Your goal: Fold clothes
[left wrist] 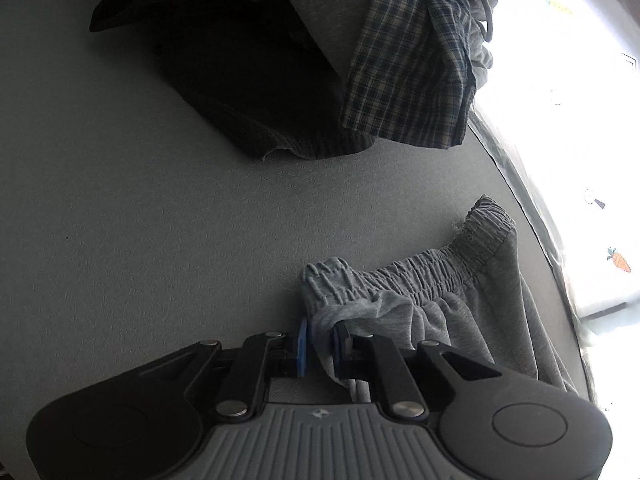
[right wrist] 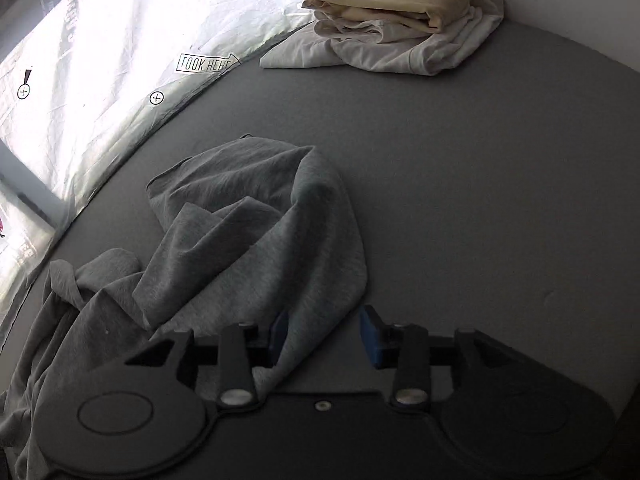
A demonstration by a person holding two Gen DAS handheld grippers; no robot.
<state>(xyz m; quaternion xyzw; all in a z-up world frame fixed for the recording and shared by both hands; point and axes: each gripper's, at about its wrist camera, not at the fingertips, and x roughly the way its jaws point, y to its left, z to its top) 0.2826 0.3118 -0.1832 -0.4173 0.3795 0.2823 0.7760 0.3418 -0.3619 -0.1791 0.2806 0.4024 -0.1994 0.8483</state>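
Grey shorts [left wrist: 472,304] lie rumpled on the grey surface [left wrist: 140,220], near its window-side edge.

Surface first: unsorted clothes [left wrist: 360,60] are piled at its far end in the left view, and a folded stack [right wrist: 392,24] sits in a far corner in the right view. Shorts look like light, limp jersey that will sag and crease wherever unsupported; the elastic waistband [left wrist: 420,276] is the firmest hold. Left gripper [left wrist: 320,344] has gathered cloth just below the waistband between its slightly parted jaws; whether it pinches I cannot tell. Right gripper [right wrist: 324,336] stands released, fabric draped against one pad only.
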